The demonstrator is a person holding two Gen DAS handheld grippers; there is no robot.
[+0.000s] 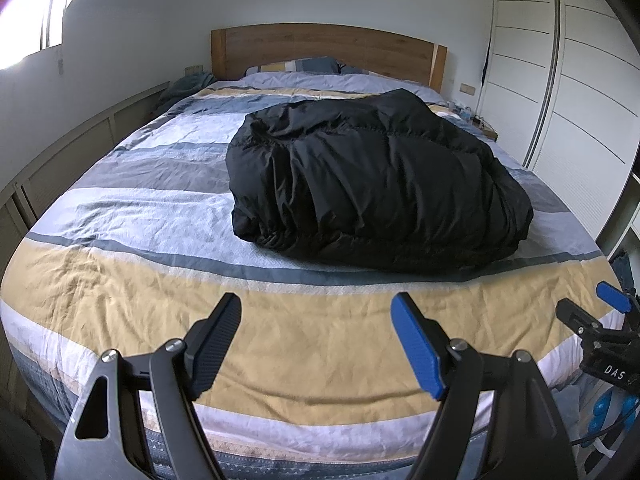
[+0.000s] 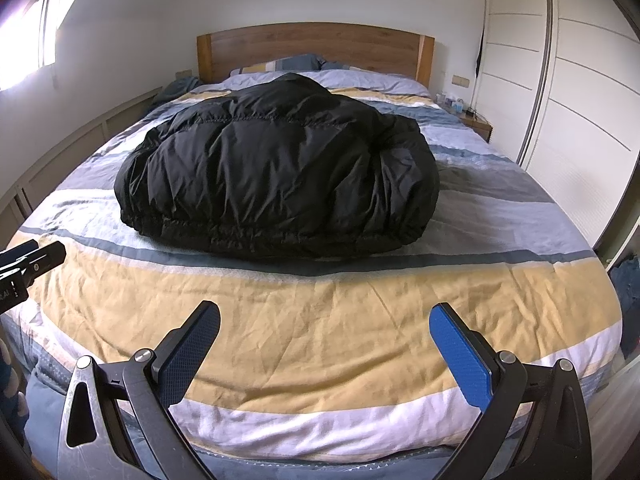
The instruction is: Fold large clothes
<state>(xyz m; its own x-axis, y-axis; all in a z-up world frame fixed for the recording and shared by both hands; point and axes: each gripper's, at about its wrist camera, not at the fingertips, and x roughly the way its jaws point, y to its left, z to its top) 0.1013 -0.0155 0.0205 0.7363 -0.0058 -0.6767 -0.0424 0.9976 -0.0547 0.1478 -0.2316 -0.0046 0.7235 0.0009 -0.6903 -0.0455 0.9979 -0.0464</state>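
A black puffy down jacket (image 1: 376,180) lies in a folded bundle on the striped bed cover (image 1: 120,280), past the yellow stripe; it also shows in the right wrist view (image 2: 276,172). My left gripper (image 1: 316,312) is open and empty above the foot of the bed, short of the jacket. My right gripper (image 2: 324,320) is open and empty, also above the yellow stripe (image 2: 320,304), facing the jacket's hem. The right gripper shows at the right edge of the left wrist view (image 1: 592,304). The left gripper shows at the left edge of the right wrist view (image 2: 32,260).
A wooden headboard (image 1: 320,46) and pillows (image 1: 296,66) stand at the far end. White wardrobe doors (image 1: 580,92) line the right side. A bedside table (image 2: 476,120) with small items sits at the far right. A low panelled ledge (image 1: 80,140) runs along the left.
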